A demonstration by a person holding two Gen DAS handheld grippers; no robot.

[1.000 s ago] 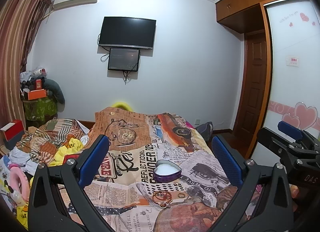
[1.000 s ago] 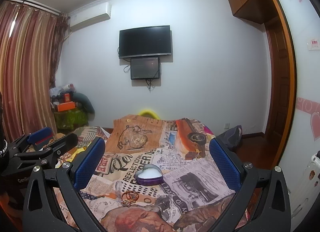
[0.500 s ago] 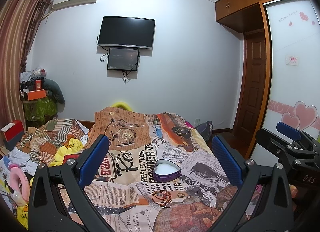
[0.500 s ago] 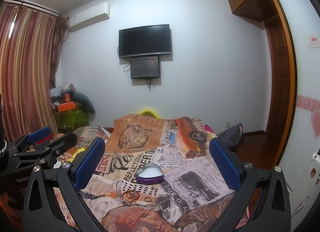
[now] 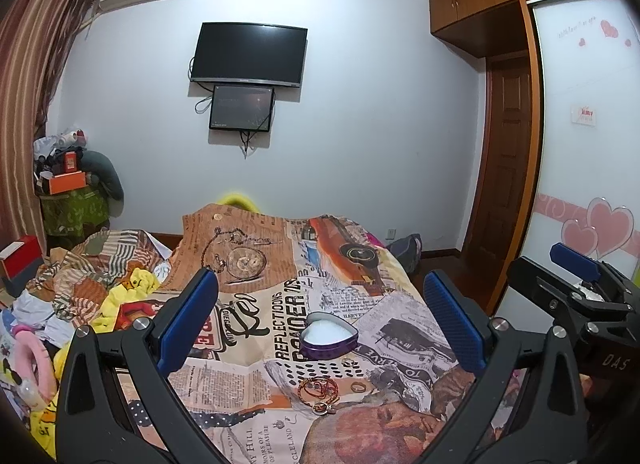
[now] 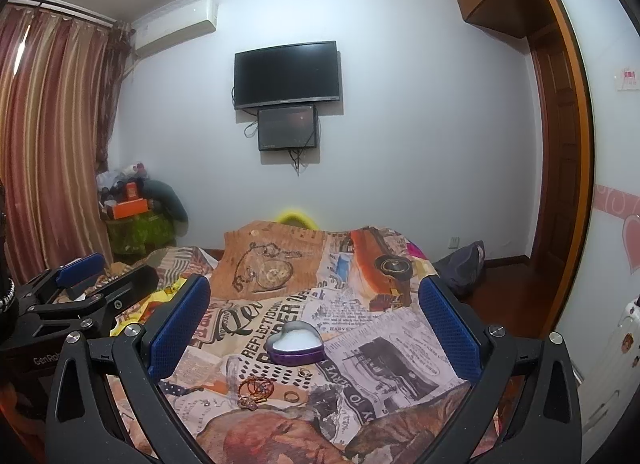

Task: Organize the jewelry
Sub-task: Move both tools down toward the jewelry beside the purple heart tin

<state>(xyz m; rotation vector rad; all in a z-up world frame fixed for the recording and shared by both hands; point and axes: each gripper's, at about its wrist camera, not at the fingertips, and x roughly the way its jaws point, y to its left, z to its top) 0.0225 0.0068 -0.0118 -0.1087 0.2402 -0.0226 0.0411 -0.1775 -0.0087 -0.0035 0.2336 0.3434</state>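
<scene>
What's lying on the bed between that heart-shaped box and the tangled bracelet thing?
Between the heart-shaped box and the coiled bracelet lies one small ring on the printed bedspread; otherwise bare cloth. The left wrist view shows it best.

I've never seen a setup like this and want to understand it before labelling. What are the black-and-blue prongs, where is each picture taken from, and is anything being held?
Both pictures come from fisheye cameras mounted on hand-held tools, not on a robot. A person carries one hand-held gripper in each hand. Each camera looks forward between its own two blue-padded fingers, so the left hand-held gripper frames one view and the right hand-held gripper the other. Each also shows at the edge of the other's picture.

Both stand wide open above a bed with a newspaper-print cover, holding nothing. On it lie an open heart-shaped tin, a coppery bracelet tangle and a small ring in front of the tin.
</scene>
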